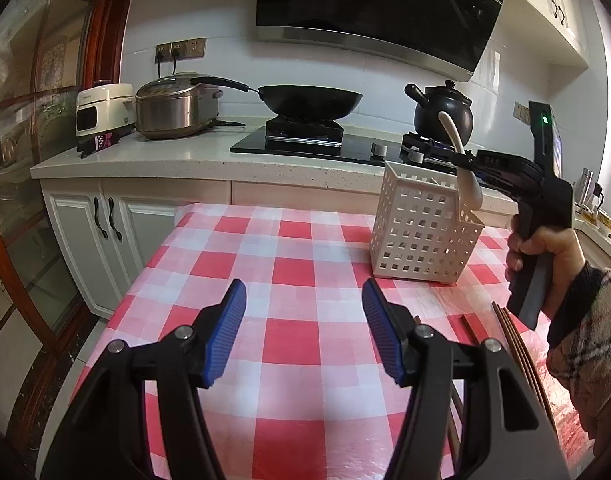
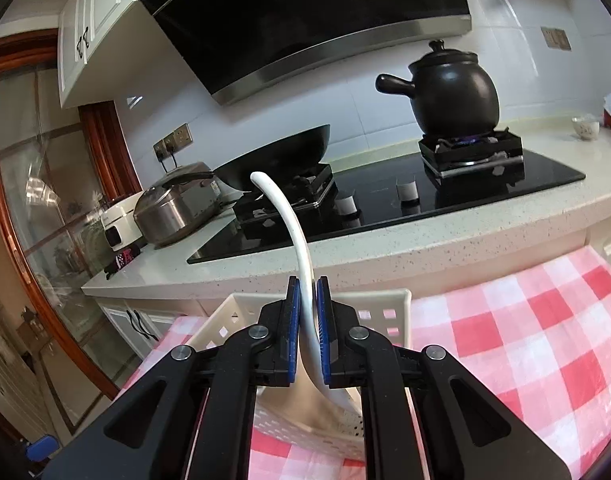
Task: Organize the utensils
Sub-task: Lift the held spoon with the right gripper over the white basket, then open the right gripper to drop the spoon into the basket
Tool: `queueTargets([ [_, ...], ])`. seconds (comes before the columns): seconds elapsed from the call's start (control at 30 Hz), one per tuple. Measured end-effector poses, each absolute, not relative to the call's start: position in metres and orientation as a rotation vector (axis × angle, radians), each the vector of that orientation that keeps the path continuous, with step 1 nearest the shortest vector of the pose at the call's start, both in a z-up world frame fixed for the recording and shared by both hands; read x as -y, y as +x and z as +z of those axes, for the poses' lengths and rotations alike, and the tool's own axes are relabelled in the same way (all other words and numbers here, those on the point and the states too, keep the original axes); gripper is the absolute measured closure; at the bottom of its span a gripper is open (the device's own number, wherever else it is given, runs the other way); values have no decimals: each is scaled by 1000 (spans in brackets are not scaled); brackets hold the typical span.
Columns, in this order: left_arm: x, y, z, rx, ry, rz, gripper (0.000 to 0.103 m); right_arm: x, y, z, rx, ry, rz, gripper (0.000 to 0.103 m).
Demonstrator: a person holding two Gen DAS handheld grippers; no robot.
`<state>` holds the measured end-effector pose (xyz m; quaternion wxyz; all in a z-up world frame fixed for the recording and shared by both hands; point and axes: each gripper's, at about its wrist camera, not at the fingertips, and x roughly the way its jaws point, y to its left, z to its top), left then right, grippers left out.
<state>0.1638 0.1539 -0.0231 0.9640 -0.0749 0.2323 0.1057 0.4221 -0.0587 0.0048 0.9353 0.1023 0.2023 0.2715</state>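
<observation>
A white perforated utensil basket (image 1: 423, 226) stands on the red-checked table (image 1: 289, 272) at the far right. My right gripper (image 2: 308, 292) is shut on a white spoon (image 2: 293, 232) and holds it handle-up, bowl down, above the basket (image 2: 241, 320). In the left wrist view the spoon (image 1: 459, 152) hangs over the basket's right side, held by my right gripper (image 1: 467, 158). My left gripper (image 1: 303, 300) is open and empty above the middle of the table. Brown chopsticks (image 1: 517, 344) lie on the table at the right, partly hidden by my left gripper.
A counter (image 1: 153, 156) behind the table carries a hob with a black wok (image 1: 309, 100) and a black clay pot (image 1: 443, 110), plus a steel cooker (image 1: 173, 110) and a white appliance (image 1: 103, 110). A glass door (image 1: 21, 184) stands at the left.
</observation>
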Motion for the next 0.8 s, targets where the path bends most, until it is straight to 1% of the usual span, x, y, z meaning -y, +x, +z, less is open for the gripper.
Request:
queueTargets([
  [0.2, -153, 165, -24, -477, -141, 226, 45, 58, 430, 4, -415, 221, 562, 90],
  [0.43, -150, 169, -23, -480, -138, 218, 45, 70, 427, -2, -432, 248, 552, 90],
  [0.57, -140, 169, -17, -470, -133, 192, 45, 83, 415, 13, -435, 271, 563, 90],
  [0.73, -120, 172, -9, -455, -137, 145, 45, 103, 379, 39, -478, 189, 566, 90],
  [0.77, -116, 173, -9, -456, -137, 142, 45, 108, 373, 40, -487, 178, 567, 87],
  [0.8, -110, 173, -10, -458, -140, 135, 45, 115, 364, 40, -497, 163, 562, 79],
])
